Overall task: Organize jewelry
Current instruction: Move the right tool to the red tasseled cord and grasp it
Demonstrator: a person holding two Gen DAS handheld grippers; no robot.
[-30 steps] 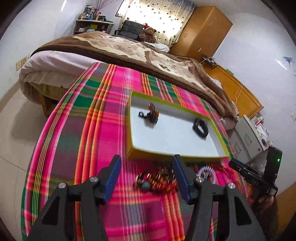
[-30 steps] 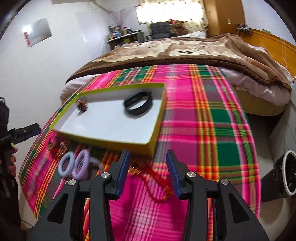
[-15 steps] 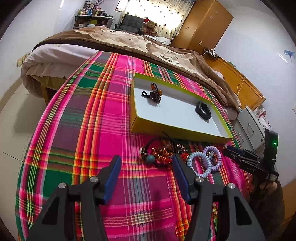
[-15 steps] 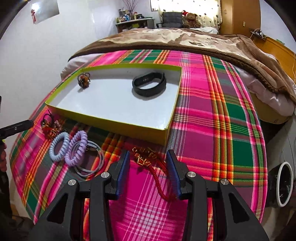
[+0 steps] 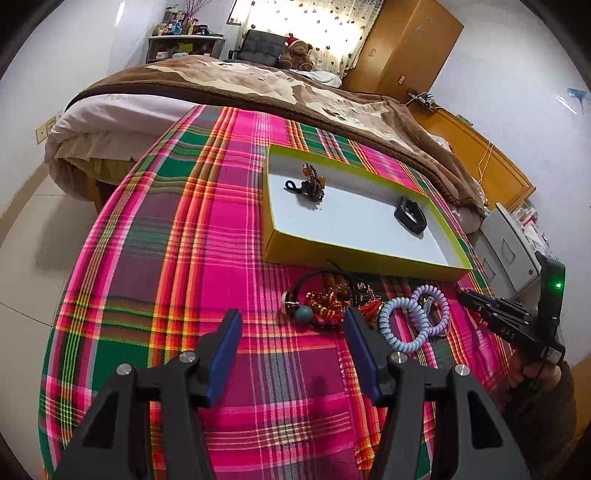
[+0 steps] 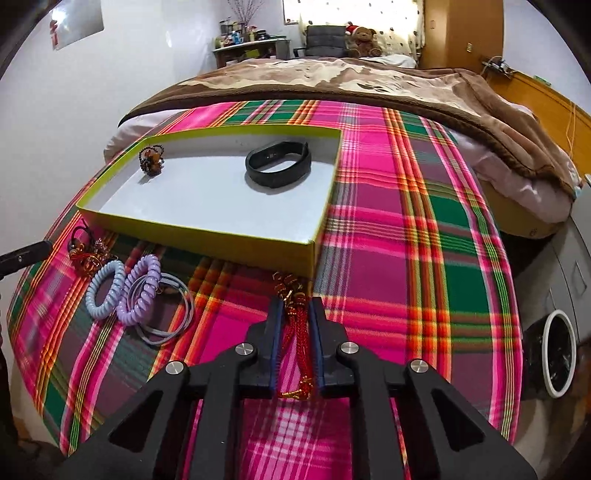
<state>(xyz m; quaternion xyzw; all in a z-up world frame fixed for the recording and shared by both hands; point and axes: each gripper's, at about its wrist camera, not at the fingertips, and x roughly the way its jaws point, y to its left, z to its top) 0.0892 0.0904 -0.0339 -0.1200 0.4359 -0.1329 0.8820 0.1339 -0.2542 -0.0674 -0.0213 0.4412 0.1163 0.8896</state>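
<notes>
Red cord bracelet [image 6: 295, 328] pinched in right gripper [image 6: 295, 314], jaws just closed. Left gripper [image 5: 291, 332] spread, empty. Next, probably: lift into yellow box [image 6: 207, 232].

Place: a bedroom in a home.
Bed [image 6: 369, 85]: covered by a brown blanket.
Cloth [image 5: 184, 258]: a pink-and-green plaid is spread across the near surface.
Far end: a teddy bear [image 5: 297, 51] in a red hat, a dotted curtain [image 5: 332, 26], a wooden wardrobe [image 5: 406, 44] and a cluttered shelf [image 5: 181, 44] are seen.

Bare plaid cloth [image 6: 424, 258] beside tray [image 6: 207, 232]
</notes>
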